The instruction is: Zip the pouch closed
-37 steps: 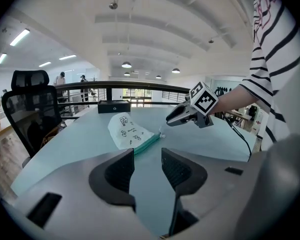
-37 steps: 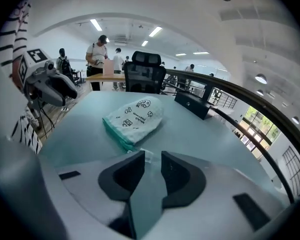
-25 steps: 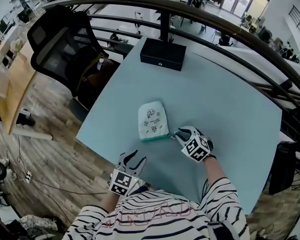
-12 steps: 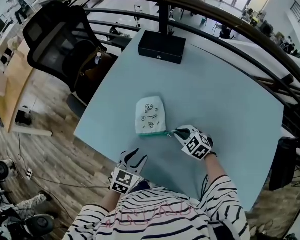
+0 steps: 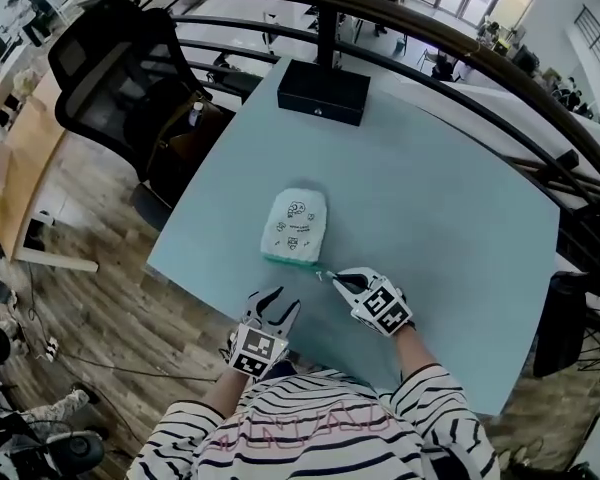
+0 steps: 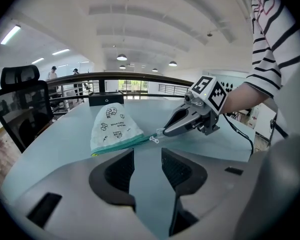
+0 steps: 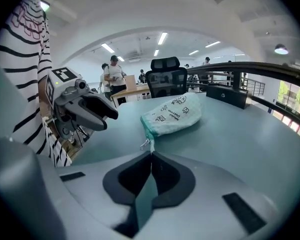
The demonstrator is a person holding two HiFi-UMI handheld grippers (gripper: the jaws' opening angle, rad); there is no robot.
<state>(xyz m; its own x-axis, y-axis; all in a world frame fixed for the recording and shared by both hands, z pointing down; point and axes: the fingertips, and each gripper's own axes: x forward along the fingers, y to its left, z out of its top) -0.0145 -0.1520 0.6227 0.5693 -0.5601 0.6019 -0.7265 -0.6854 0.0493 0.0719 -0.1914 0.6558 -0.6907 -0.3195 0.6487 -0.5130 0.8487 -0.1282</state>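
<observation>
The white printed pouch [image 5: 295,223] lies on the pale blue table [image 5: 440,228], its teal zipper edge toward me. My right gripper [image 5: 332,278] is shut on the teal tail at the zipper's right end. In the right gripper view, that strip runs out of the closed jaws [image 7: 151,156]. The metal zipper pull [image 7: 146,144] hangs just beyond them, at the pouch [image 7: 172,115] corner. My left gripper [image 5: 280,300] is open and holds nothing. It hovers near the table's front edge, short of the pouch [image 6: 112,129]. The left gripper view also shows the right gripper [image 6: 162,132] and the pull [image 6: 153,139].
A black box [image 5: 323,93] sits at the far end of the table. A black office chair [image 5: 120,68] stands off the table's left side. A dark curved railing [image 5: 430,38] runs behind. The table's front edge is close to both grippers.
My right gripper has drawn left and toward me with the zipper tail, and the pouch has turned slightly. My left gripper has come a little closer to the pouch.
</observation>
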